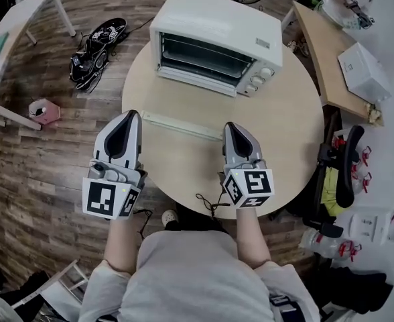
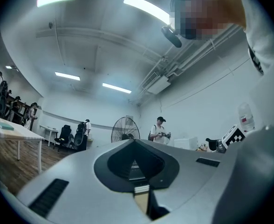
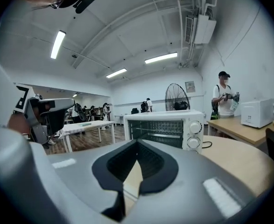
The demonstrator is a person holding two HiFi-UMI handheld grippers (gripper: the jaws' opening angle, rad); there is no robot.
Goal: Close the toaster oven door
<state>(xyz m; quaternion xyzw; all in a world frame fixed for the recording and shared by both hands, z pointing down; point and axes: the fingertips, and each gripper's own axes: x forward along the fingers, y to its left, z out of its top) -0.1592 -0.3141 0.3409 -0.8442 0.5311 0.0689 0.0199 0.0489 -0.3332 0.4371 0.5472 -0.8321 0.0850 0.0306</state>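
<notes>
Toaster oven (image 1: 217, 35) sits at far side of round table (image 1: 284, 133), w/ door (image 1: 190, 106) dropped flat toward the person and handle (image 1: 181, 125) at its near edge. Left gripper (image 1: 131, 116) and right gripper (image 1: 229, 126) both pinched shut, nothing held, tips just off the handle ends. Best approach, IMO: slide closed tips under the handle, lift evenly, swing up to the oven front w/o shoving the oven back. Cavity holds only a wire rack (image 1: 207, 52), as far as visible.

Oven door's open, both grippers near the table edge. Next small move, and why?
Probably slide the right gripper under the door handle and lift: the toaster oven stands open, handle down near the table, and that shut, empty gripper sits right beside it.
</notes>
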